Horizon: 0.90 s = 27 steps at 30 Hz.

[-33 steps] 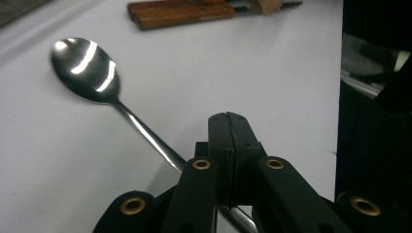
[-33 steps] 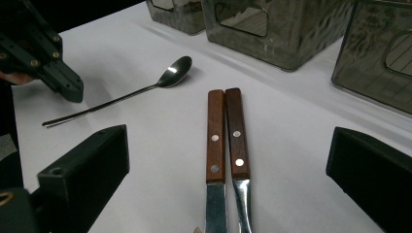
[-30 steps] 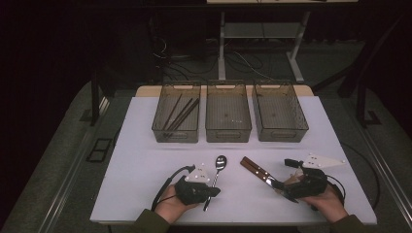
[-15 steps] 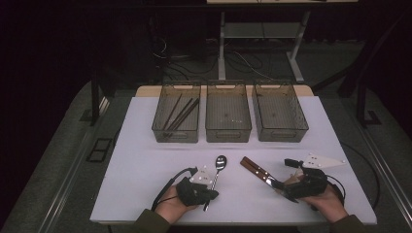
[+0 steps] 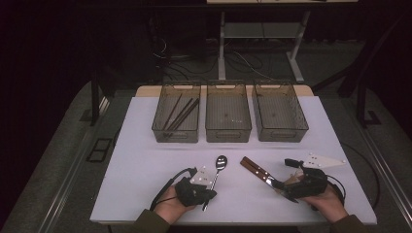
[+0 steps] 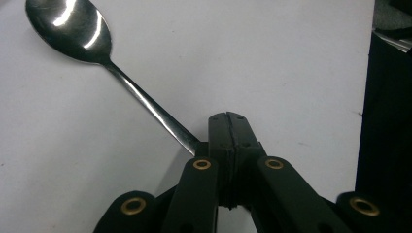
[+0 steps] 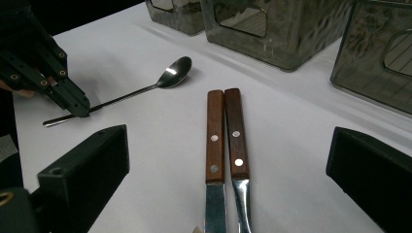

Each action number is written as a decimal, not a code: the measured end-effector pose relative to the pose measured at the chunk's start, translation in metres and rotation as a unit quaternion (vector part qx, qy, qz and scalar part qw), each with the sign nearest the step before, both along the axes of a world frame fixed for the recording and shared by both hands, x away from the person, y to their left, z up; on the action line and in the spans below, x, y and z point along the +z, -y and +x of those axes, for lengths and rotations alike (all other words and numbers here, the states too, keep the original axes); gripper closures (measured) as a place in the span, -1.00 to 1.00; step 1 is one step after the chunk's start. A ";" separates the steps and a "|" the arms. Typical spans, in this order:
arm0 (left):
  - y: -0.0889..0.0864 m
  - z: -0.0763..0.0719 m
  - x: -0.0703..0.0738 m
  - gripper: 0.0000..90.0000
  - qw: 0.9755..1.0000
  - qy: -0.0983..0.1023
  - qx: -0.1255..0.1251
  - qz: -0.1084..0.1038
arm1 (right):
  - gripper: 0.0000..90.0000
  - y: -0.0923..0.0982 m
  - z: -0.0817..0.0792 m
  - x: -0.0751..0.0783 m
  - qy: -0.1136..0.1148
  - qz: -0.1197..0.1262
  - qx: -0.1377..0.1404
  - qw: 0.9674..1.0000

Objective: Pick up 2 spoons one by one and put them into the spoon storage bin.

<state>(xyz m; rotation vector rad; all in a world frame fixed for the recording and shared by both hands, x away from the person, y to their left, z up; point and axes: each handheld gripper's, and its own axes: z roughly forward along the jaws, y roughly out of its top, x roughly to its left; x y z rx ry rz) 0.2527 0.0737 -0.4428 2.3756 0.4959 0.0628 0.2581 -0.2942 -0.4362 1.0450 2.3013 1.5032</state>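
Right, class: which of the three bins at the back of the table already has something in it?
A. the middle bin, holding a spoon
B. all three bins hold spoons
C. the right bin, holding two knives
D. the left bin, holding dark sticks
D: the high view shows dark sticks lying in the left bin, while the spoon and knives lie on the table.

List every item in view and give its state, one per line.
Left gripper: shut beside the spoon handle.
Right gripper: open around the knives.
Spoon: flat on the table.
Knives: side by side, flat.
Left bin: holds chopsticks.
Middle bin: looks empty.
Right bin: looks empty.
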 end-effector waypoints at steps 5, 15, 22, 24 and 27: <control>-0.004 0.001 0.002 1.00 1.000 0.007 0.008 0.006 | -0.96 0.000 0.000 0.000 -0.001 0.001 -0.001 1.000; -0.002 0.012 0.008 0.99 0.999 0.021 0.031 -0.015 | -0.96 0.000 0.001 0.000 0.000 0.001 -0.001 1.000; 0.004 0.048 0.011 0.99 0.995 0.043 0.089 -0.014 | -0.96 0.000 0.001 0.000 -0.001 0.001 -0.002 1.000; 0.004 0.061 0.011 0.99 0.993 0.043 0.109 -0.018 | -0.96 0.001 0.001 0.000 -0.002 0.001 -0.001 1.000; 0.006 0.077 0.008 0.99 0.991 0.042 0.130 -0.010 | -0.96 0.000 0.001 -0.001 -0.004 0.001 0.000 1.000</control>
